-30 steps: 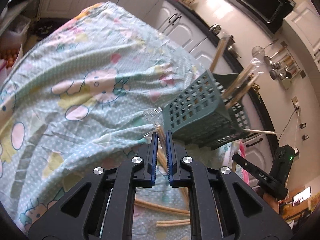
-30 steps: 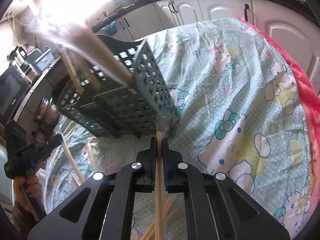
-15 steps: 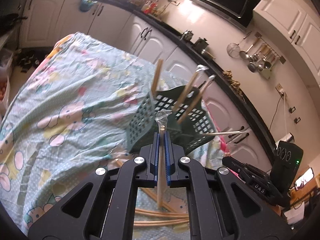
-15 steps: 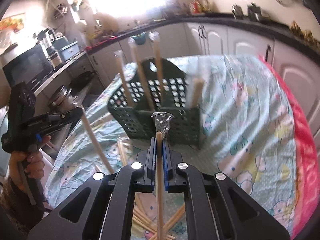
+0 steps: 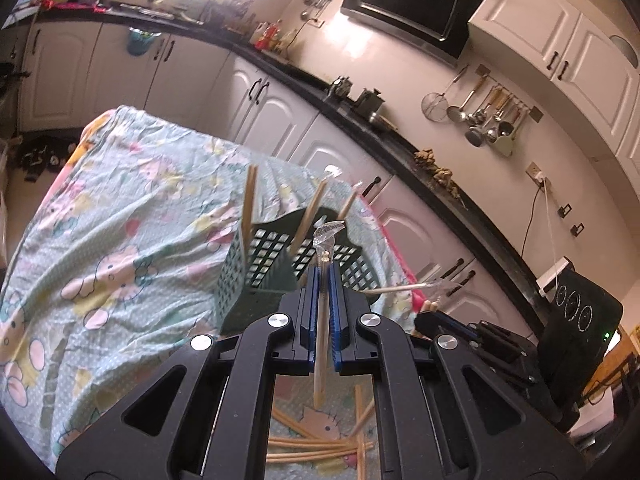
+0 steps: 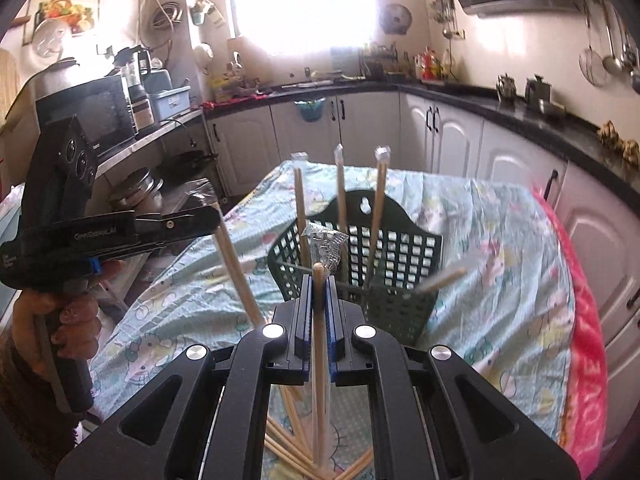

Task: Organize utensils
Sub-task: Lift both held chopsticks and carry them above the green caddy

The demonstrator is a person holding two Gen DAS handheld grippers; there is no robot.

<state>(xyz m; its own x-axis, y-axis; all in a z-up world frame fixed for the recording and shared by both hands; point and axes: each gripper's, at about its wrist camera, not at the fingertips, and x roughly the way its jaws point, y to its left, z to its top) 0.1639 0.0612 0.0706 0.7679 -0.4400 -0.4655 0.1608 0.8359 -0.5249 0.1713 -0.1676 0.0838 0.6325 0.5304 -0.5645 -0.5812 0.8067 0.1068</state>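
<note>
Left wrist view: the left tool [image 5: 324, 280] pinches a wrapped chopstick [image 5: 321, 344] upright, aimed at the green basket [image 5: 244, 276] just ahead on the tabletop [image 5: 120, 240].

Right wrist view: the right tool [image 6: 318, 284] likewise clamps another stick [image 6: 319, 360], probably wrapped too, for dropping into the basket, where three already stand.

- Dark green perforated plastic basket [image 6: 384, 256] standing on the pale cartoon-print tablecloth [image 6: 500, 248], far from both grippers.
- Three wrapped wooden chopsticks [image 6: 339, 188] upright inside the basket.
- Loose wooden chopsticks [image 5: 316, 446] scattered on the cloth, near side.
</note>
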